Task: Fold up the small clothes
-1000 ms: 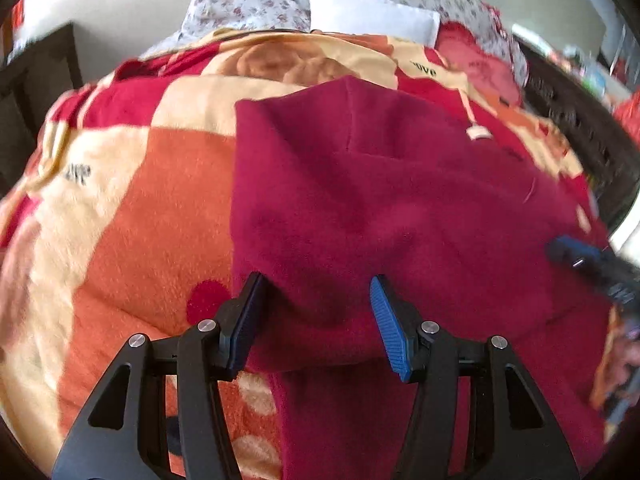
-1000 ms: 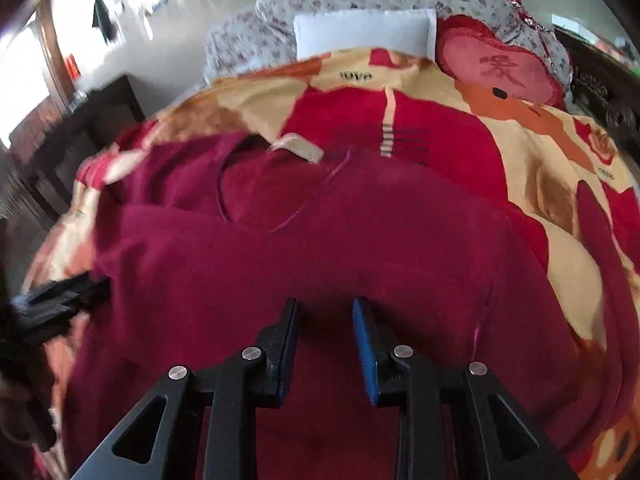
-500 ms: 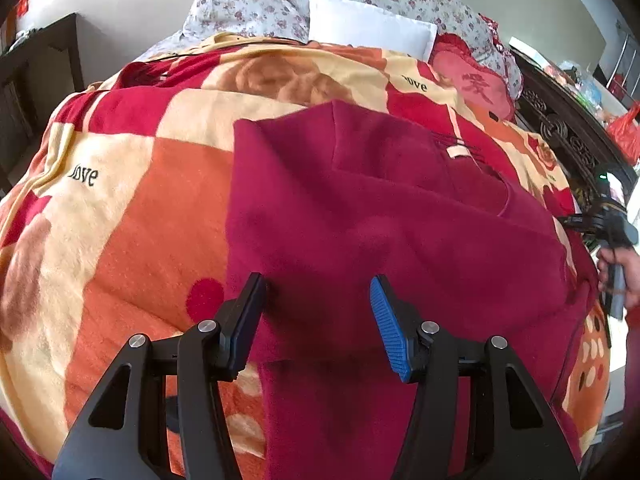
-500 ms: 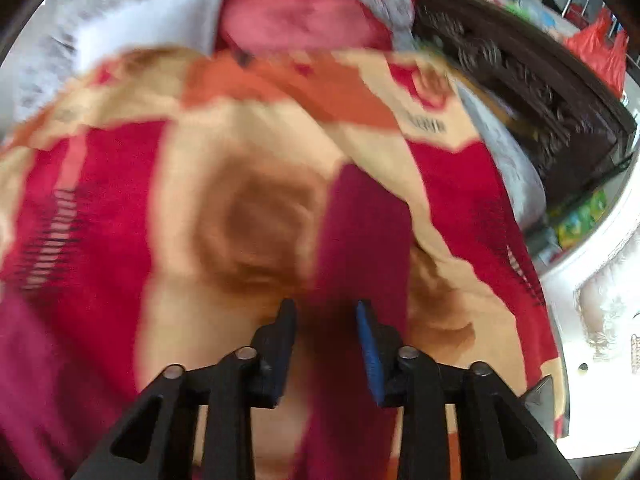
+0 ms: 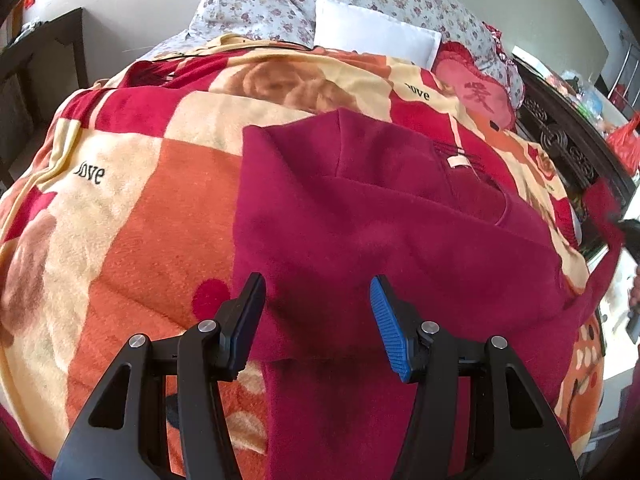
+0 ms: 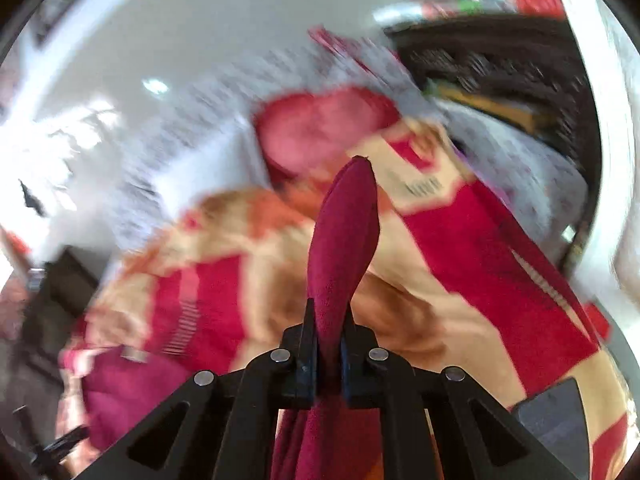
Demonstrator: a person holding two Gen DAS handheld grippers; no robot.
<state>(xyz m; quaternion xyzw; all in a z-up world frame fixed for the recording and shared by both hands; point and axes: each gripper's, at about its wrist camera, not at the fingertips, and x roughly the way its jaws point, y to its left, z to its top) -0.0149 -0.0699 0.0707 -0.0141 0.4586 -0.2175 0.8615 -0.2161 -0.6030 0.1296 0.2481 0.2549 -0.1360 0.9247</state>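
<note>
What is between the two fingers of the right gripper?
A strip of the dark red garment, pinched by the right gripper; the right wrist view shows it.

Bare blanket (image 5: pixel 132 216) left of garment (image 5: pixel 360 232), pillows (image 5: pixel 372 36) beyond, dark furniture (image 5: pixel 568 148) right

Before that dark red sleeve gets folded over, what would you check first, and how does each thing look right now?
1. Right gripper clamped on the sleeve: ok, its jaws have just closed on the fabric.
2. Sleeve lifted free of the blanket: ok, its tip sticks up.
3. Left gripper pinning the garment: not ok, jaws open either side of the fabric, not pinching.
4. Garment body lying flat: ok, only gentle creases.
5. Landing spot for the sleeve bare: ok, nothing lies on the garment.
6. Sleeve untwisted: cannot tell, the right view is blurred.
</note>
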